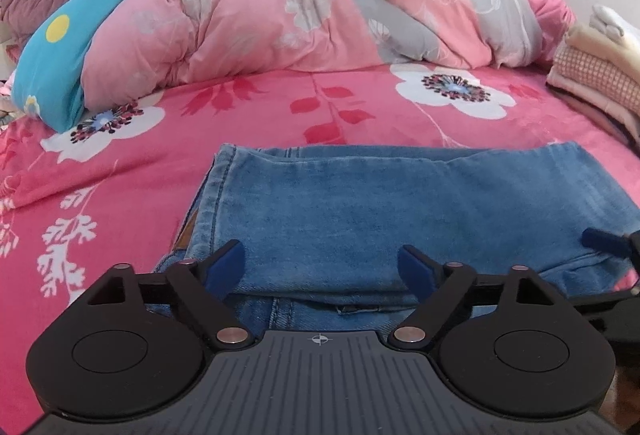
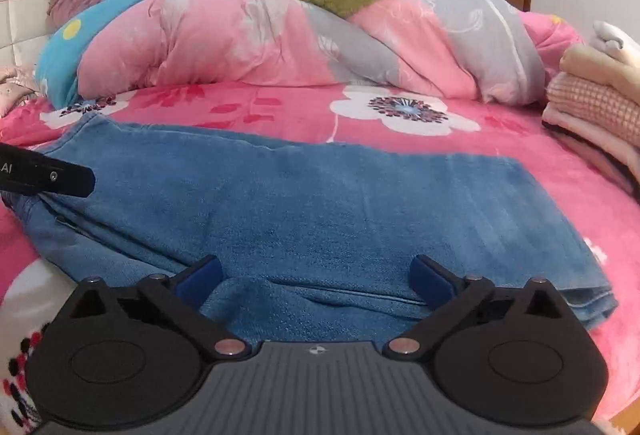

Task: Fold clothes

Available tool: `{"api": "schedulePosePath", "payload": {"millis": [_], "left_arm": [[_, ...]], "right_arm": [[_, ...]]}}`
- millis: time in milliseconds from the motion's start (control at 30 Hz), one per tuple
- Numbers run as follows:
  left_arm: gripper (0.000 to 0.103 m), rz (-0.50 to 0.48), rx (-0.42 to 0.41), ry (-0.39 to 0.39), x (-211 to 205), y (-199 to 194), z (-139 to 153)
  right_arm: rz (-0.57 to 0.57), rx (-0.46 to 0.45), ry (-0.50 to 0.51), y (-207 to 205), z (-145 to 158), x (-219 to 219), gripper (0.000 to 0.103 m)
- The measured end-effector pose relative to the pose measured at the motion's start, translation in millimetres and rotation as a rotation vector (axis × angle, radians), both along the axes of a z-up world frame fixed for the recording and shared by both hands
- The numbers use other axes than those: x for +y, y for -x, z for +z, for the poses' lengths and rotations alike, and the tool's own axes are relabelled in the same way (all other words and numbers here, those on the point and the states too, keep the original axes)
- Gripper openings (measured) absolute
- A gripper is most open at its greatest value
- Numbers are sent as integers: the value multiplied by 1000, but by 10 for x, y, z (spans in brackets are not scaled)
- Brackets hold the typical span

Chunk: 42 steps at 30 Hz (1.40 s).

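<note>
Lying folded on the pink floral bed sheet (image 1: 280,107), the blue denim jeans (image 1: 400,203) could slump apart if either released hand-held gripper, left (image 1: 322,267) or right (image 2: 316,275), snags their top layer.

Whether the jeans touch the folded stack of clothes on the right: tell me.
Apart. The right wrist view shows a strip of pink bedsheet between the jeans and the folded stack.

Both wrist views low over jeans (image 1: 400,203)
</note>
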<state>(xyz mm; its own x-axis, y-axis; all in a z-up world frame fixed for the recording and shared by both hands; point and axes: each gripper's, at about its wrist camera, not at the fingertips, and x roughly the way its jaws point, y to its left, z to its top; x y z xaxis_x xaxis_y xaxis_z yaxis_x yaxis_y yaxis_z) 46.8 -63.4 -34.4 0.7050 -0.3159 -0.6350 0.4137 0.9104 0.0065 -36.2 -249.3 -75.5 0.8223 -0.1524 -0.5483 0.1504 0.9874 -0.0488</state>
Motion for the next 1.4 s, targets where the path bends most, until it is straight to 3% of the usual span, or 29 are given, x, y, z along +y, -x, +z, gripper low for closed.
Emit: {"api": "schedulePosePath", "payload": {"millis": [67, 200, 367, 433, 567, 767, 1033, 1300, 1400], "left_arm": [[94, 4, 0, -14, -22, 2, 5], [97, 16, -12, -39, -51, 29, 19], [99, 15, -120, -10, -101, 132, 260], [100, -2, -142, -16, -197, 106, 317], [100, -26, -124, -28, -399, -24, 264], [100, 29, 27, -102, -471, -288, -178], [103, 29, 11, -91, -426, -285, -195], [103, 30, 9, -93, -441, -297, -206], [103, 31, 8, -94, -447, -295, -205]], "right_arm": [[-12, 11, -15, -18, 105, -29, 102], [-57, -94, -28, 23, 265, -147, 103], [-58, -80, -8, 4, -113, -212, 103], [-57, -81, -10, -1, -111, -216, 103], [-53, -88, -13, 4, -118, -223, 103], [-47, -115, -11, 67, -159, -208, 103], [-45, -134, -10, 76, -169, -207, 103], [-120, -208, -27, 112, 107, -238, 103], [-122, -181, 1, 61, -27, -246, 103]]}}
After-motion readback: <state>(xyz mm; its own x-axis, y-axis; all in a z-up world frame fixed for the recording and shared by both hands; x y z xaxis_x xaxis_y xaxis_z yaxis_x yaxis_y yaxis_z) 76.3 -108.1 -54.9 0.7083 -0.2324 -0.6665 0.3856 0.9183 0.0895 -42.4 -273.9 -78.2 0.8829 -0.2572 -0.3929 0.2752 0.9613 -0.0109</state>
